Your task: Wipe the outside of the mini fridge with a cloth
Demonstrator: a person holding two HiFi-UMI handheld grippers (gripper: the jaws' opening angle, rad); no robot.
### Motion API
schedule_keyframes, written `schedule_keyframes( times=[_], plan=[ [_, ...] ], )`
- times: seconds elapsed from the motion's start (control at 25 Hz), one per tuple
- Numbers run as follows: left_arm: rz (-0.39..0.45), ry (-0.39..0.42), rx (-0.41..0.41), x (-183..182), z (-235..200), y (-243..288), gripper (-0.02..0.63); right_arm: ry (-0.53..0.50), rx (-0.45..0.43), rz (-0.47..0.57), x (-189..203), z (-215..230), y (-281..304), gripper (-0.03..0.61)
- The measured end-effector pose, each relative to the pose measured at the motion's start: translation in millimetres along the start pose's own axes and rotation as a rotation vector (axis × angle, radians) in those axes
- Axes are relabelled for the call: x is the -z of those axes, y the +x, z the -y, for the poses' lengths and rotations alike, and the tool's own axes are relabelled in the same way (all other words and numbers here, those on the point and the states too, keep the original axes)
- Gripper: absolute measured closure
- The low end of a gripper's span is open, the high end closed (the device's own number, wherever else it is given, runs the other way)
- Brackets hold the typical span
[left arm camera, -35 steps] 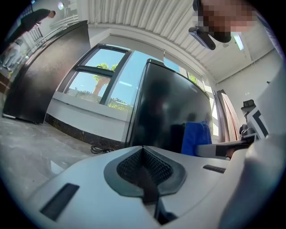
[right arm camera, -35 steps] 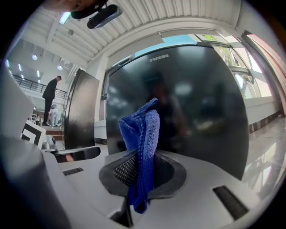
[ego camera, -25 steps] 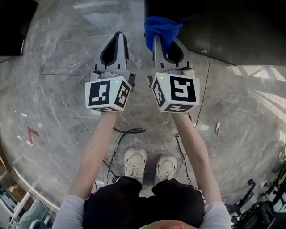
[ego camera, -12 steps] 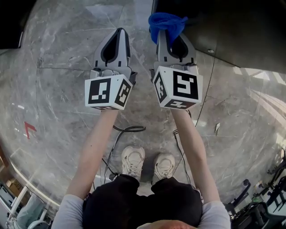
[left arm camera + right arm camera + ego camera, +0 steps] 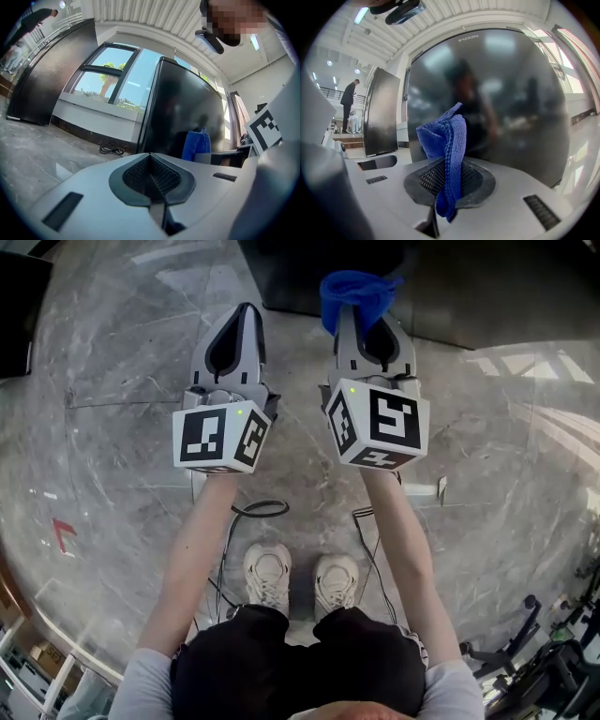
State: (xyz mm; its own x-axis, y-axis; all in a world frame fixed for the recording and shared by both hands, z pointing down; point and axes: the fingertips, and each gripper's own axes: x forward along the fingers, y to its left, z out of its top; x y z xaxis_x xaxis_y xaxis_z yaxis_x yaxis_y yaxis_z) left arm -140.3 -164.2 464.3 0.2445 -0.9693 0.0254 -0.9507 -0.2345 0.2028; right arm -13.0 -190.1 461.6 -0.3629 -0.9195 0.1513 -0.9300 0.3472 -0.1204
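Right gripper view puts the dark, glossy door of the mini fridge (image 5: pixel 511 103) across nearly the whole frame. Your right gripper (image 5: pixel 450 187) is clamped on a blue cloth (image 5: pixel 449 140), which stands up from the jaws in a folded bunch. The cloth looks close to the door, but whether it touches cannot be told.

The wipe seems about to start. Only a narrow fold sticks out, so bring that fold flat against the door rather than poking with its tip. That way the grey jaw shells stay off the shiny surface. Work in overlapping passes from the top down, then take the side panels.

Your left gripper (image 5: pixel 151 159) has its jaws together with nothing between them. It points past the fridge's left edge toward the window, so hold it clear of the door.

From the head view, both forearms reach straight forward, side by side, with the marker cubes facing up and your shoes (image 5: pixel 300 579) on the marble floor (image 5: pixel 122 362) below.
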Motion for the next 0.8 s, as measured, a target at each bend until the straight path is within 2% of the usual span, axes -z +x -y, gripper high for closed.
schedule_keyframes(
  times=[0.16,0.36,0.56,0.8],
  plan=[
    [-0.018,0.007,0.033,6.4,21.0,3.6,0.611,0.006,0.082,0.005,-4.8,42.5,-18.1,0.517],
    [0.004,0.027,0.083,-3.9,48.1,12.1,0.611,0.031,0.164,0.012,-11.4,83.5,-34.7,0.517],
    [0.006,0.033,0.101,-4.7,63.3,15.3,0.611,0.030,0.229,0.023,-18.7,117.8,-47.5,0.517],
    [-0.012,0.036,0.145,1.5,84.8,20.7,0.611,0.054,0.352,0.033,-28.2,177.1,-68.1,0.517]
  ],
)
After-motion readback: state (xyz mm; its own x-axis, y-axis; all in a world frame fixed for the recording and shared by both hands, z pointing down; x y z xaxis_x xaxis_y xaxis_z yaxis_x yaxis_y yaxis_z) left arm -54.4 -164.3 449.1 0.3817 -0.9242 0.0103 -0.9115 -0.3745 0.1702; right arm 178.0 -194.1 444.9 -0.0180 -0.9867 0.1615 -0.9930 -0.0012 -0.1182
